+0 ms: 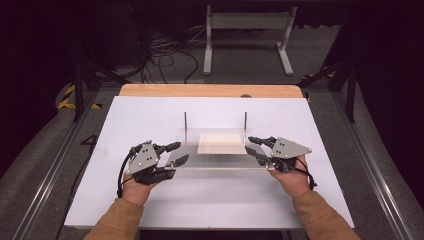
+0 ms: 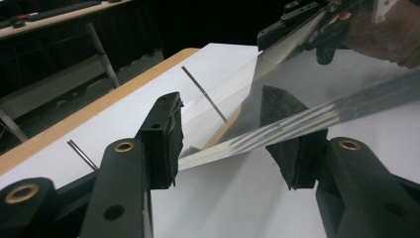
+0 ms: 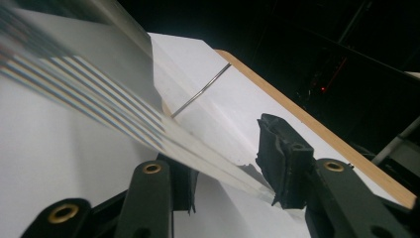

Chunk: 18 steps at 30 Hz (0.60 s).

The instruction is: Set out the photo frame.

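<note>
Your sleeves come in from the near edge of the white table (image 1: 125, 210). L gripper (image 1: 176, 153) sits at the left end of the clear acrylic sheet (image 1: 220, 159), R gripper (image 1: 255, 148) at the right end. In the left gripper view the L jaws stand apart w/ the sheet's edge (image 2: 277, 134) running between them; can't tell if the pads press on it. In the right gripper view the R jaws straddle the sheet's end (image 3: 198, 153) too, gap still showing, grip not clear. Under the sheet lies a pale card (image 1: 220, 143). Beyond it, two thin metal rods (image 1: 185, 127) stand upright, then the table's wooden far edge (image 1: 210, 90).
</note>
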Each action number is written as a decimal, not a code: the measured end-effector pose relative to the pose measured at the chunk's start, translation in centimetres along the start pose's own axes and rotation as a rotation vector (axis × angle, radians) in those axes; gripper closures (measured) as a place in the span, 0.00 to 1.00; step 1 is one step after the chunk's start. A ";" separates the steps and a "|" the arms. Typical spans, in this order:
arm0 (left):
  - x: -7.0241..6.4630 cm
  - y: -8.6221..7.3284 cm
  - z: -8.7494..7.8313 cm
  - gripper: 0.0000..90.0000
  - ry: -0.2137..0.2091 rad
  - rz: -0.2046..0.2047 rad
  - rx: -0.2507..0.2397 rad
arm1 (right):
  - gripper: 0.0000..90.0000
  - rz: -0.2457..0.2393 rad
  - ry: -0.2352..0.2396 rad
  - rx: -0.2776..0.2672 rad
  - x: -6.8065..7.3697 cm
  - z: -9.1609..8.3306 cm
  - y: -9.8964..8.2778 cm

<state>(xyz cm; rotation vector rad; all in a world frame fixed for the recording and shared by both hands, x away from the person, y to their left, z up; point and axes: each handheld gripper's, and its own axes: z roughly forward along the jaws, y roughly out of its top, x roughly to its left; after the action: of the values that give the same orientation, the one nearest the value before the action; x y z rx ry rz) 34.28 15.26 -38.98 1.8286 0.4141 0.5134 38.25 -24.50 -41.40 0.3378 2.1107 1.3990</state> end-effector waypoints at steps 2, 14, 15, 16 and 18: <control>0.0 0.0 0.0 0.55 0.005 0.001 -0.008 | 0.66 0.002 0.001 -0.001 -0.1 0.0 0.0; -0.4 1.0 0.1 0.59 0.113 0.087 -0.028 | 0.68 -0.010 -0.059 -0.004 -0.2 0.1 0.6; -0.4 1.1 0.1 0.59 0.120 0.088 -0.032 | 0.68 -0.005 -0.062 -0.004 -0.2 0.1 0.7; -0.4 1.1 0.1 0.59 0.126 0.088 -0.036 | 0.68 -0.003 -0.064 -0.003 -0.2 0.1 0.7; -0.3 1.3 0.0 0.60 0.124 0.070 -0.060 | 0.68 -0.006 -0.063 -0.004 -0.2 -0.1 1.0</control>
<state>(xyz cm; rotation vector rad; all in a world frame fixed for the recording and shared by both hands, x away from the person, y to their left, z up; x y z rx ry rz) 34.01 14.74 -37.81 1.7640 0.4154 0.6836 38.30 -24.26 -40.43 0.3691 2.0561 1.3707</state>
